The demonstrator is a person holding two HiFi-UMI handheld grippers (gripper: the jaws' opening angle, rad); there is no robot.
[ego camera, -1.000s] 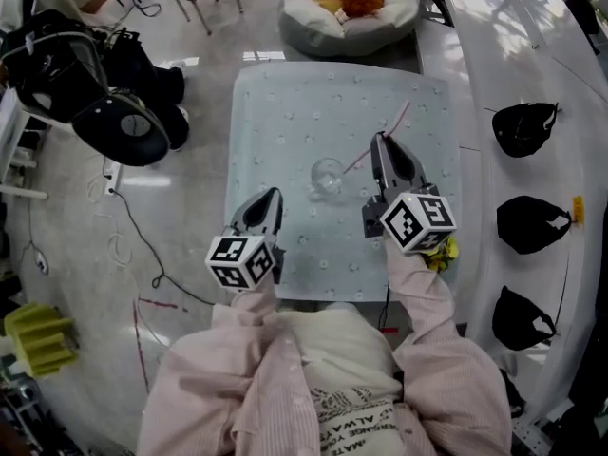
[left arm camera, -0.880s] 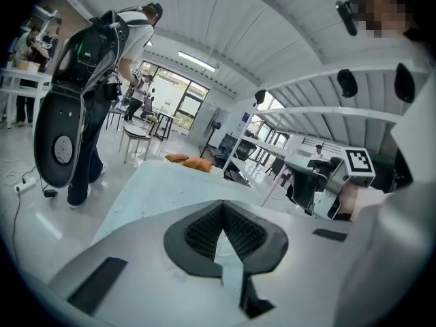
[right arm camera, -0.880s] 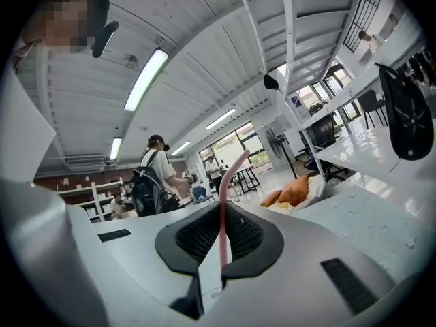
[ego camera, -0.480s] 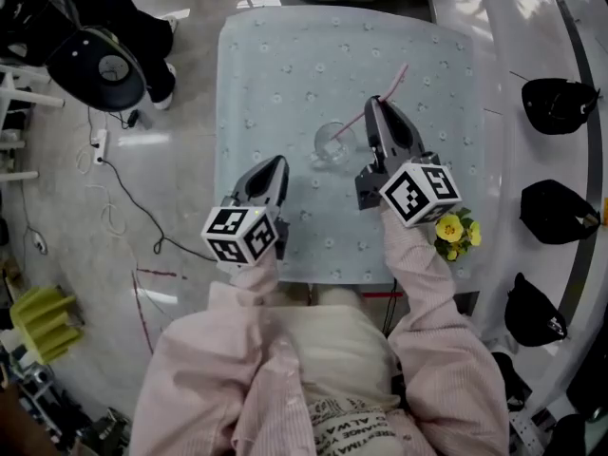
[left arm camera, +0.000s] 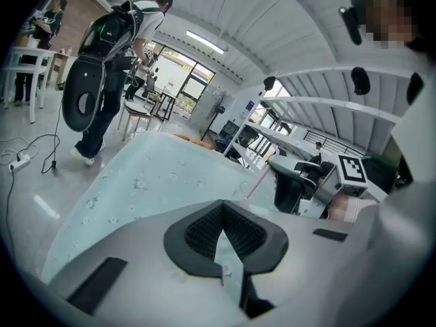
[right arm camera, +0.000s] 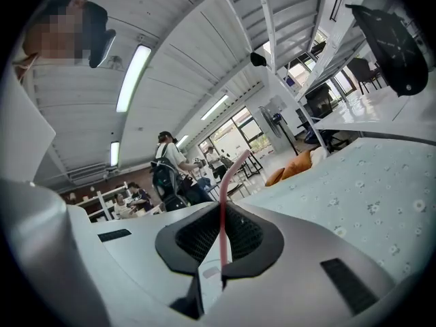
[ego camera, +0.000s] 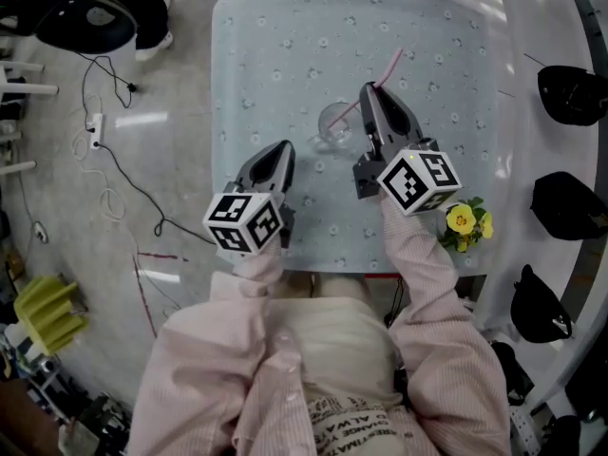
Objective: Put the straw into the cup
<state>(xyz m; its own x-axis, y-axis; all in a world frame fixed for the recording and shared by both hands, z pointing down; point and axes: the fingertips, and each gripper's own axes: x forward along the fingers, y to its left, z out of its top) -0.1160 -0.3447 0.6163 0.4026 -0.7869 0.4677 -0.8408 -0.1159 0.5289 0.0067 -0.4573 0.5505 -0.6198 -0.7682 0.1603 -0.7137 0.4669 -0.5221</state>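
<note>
The right gripper has its jaws clamped on the pink straw mid-length, and the lower end juts left of the jaws toward the clear cup on the tabletop. Tip that end inside the rim before releasing; the left gripper, jaws closed and empty, could steady the cup

A pale flowered tablecloth covers the table; yellow flowers lie near its right corner; a black cable trails over the floor, left.
</note>
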